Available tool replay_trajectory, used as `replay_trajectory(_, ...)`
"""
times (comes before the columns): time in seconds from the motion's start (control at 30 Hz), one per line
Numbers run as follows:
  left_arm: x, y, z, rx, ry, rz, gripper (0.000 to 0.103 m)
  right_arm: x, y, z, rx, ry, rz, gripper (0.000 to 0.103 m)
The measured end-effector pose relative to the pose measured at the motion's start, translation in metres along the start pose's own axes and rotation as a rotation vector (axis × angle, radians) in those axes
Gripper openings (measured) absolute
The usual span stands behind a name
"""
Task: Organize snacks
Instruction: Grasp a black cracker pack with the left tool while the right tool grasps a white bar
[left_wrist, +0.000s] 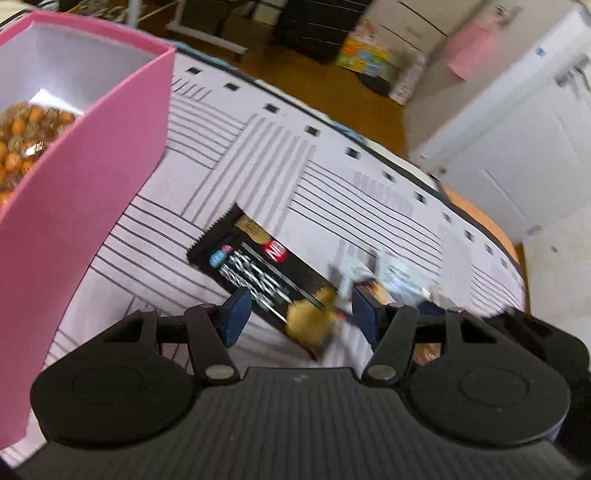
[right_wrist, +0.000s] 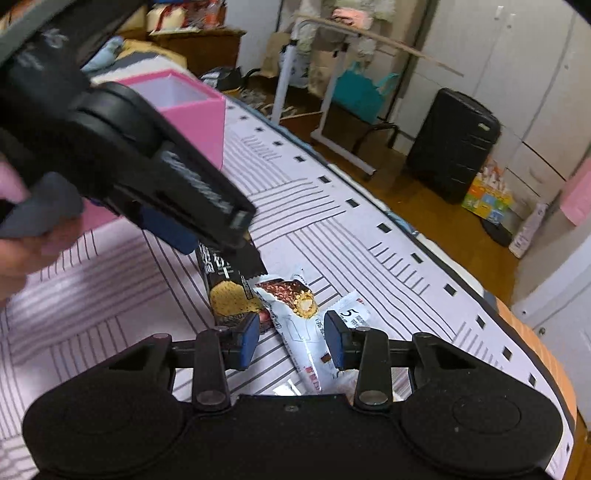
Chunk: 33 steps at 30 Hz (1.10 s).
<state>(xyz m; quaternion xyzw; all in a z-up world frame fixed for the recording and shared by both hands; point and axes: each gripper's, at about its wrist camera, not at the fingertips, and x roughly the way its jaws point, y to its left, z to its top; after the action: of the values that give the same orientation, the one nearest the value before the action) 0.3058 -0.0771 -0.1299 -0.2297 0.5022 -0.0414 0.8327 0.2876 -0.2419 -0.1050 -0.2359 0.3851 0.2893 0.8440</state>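
Snacks on striped bench (right_wrist: 332, 221), white wafer packet (right_wrist: 306, 332) between right gripper (right_wrist: 291, 338) pads, contact unclear, black chip packet (left_wrist: 266, 273) blurred under open left gripper (left_wrist: 301, 317), pink box (left_wrist: 92, 184) beyond, contents (left_wrist: 26, 140) cut off.

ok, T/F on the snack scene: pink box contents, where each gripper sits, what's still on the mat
1. The pink box is empty. False: an orange-speckled snack bag lies inside.
2. The black packet lies on the striped mat. True.
3. The right gripper straddles the white wafer packet. True.
4. The left gripper is fully shut. False: its jaws stand apart above the black packet.
5. The white wafer packet is in the pink box. False: it lies on the mat beside the black packet.
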Motion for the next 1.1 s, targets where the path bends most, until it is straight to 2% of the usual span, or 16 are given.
replay_trajectory(0.2,0.031,0.009,0.01,-0.057,-0.024,0.093,0.061,0.022,-0.001,0.0,-0.072,0.036,0.009,0.043)
replay_trajectory(0.47,0.047,0.0,0.017,-0.04,-0.072,0.119,0.076,0.029,0.004,-0.006,-0.064,0.027,0.008,0.043)
replay_trajectory(0.7,0.053,-0.011,0.012,0.042,-0.089,0.146,0.082,0.025,0.012,-0.016,-0.044,0.011,-0.061,0.045)
replay_trajectory(0.83,0.057,-0.022,0.005,0.162,-0.084,0.19,0.083,0.024,0.017,-0.018,-0.051,0.007,-0.082,0.045)
replay_trajectory(0.9,0.056,-0.024,0.002,0.217,-0.077,0.193,0.081,0.02,0.018,-0.016,-0.019,0.009,-0.079,0.041)
replay_trajectory(1.1,0.039,-0.006,-0.007,0.253,-0.085,0.152,0.072,0.007,0.025,-0.016,0.103,0.003,-0.063,0.038)
